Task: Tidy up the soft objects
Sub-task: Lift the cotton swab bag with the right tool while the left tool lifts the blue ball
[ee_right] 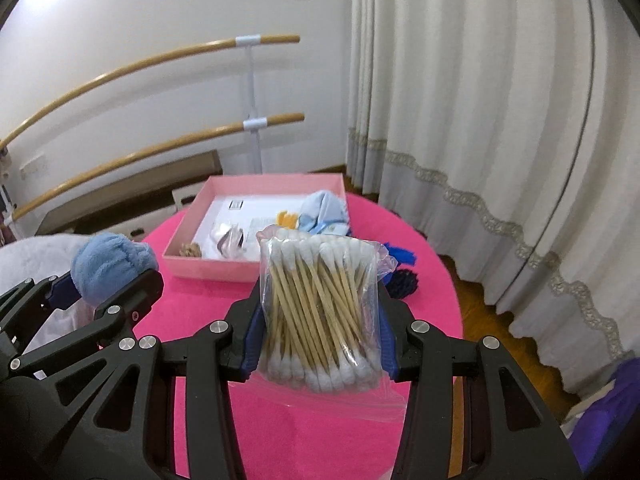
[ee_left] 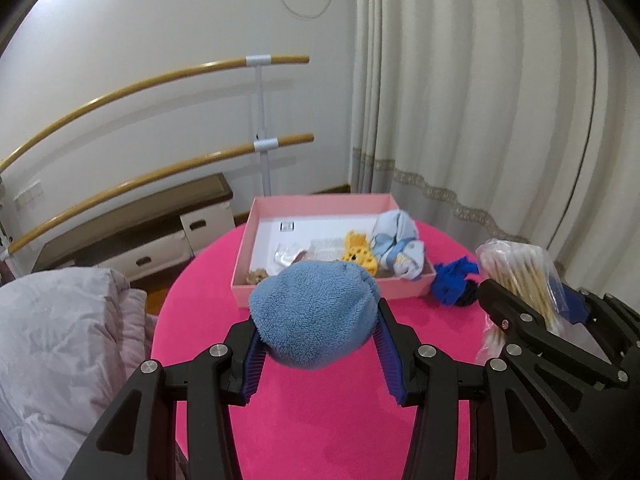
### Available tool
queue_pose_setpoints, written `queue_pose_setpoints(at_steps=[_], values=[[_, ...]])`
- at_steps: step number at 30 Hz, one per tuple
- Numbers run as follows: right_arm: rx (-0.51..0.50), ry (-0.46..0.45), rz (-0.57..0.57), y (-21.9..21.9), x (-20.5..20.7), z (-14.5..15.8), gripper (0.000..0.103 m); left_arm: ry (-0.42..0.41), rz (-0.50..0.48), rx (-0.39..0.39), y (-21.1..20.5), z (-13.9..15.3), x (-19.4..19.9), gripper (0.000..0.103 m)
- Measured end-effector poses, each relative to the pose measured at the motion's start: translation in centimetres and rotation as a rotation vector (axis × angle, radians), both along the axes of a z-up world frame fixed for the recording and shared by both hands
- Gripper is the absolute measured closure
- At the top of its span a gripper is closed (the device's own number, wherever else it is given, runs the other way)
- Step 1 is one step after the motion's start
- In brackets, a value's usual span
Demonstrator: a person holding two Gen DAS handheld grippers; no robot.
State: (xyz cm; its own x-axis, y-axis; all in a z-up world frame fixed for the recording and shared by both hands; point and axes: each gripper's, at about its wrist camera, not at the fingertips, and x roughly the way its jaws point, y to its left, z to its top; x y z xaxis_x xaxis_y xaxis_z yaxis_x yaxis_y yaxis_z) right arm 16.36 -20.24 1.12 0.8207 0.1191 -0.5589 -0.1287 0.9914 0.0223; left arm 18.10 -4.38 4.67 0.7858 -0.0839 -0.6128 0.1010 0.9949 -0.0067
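My left gripper (ee_left: 318,316) is shut on a blue fluffy cloth (ee_left: 314,312), held above the pink round table (ee_left: 320,420) just in front of the pink box (ee_left: 256,292). The cloth also shows in the right wrist view (ee_right: 112,268). My right gripper (ee_right: 320,300) is shut on a clear bag of cotton swabs (ee_right: 320,304), held above the table; the bag also shows in the left wrist view (ee_left: 520,276). The pink box (ee_right: 212,270) holds a light blue garment (ee_left: 396,244), a yellow toy (ee_left: 358,254) and small clear packets (ee_left: 288,256).
A dark blue cloth (ee_left: 454,282) lies on the table right of the box, with a dark knobbly ball (ee_right: 404,284) beside it. A bed cover (ee_left: 60,340) is at the left. White curtains (ee_left: 480,120) hang at the right. Wooden rails (ee_left: 140,84) and a low cabinet (ee_left: 132,236) stand behind.
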Motion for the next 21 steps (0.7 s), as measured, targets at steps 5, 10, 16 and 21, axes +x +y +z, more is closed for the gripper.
queue_pose_setpoints(at_steps=[5,10,16,21], values=[[0.000,-0.051,-0.018,-0.4,-1.3,1.4,0.059,-0.060,0.015,0.018,-0.3,1.5,-2.5,0.059],[0.005,-0.111,-0.025,-0.3,-2.8,2.6,0.059,-0.101,0.033,0.018,-0.7,2.2,-4.6,0.059],[0.013,-0.159,-0.019,-0.2,-3.9,3.6,0.059,-0.147,0.054,0.012,-0.5,2.8,-7.2,0.059],[0.025,-0.192,-0.017,-0.3,-4.8,4.2,0.059,-0.179,0.056,0.003,-0.3,3.2,-9.2,0.059]])
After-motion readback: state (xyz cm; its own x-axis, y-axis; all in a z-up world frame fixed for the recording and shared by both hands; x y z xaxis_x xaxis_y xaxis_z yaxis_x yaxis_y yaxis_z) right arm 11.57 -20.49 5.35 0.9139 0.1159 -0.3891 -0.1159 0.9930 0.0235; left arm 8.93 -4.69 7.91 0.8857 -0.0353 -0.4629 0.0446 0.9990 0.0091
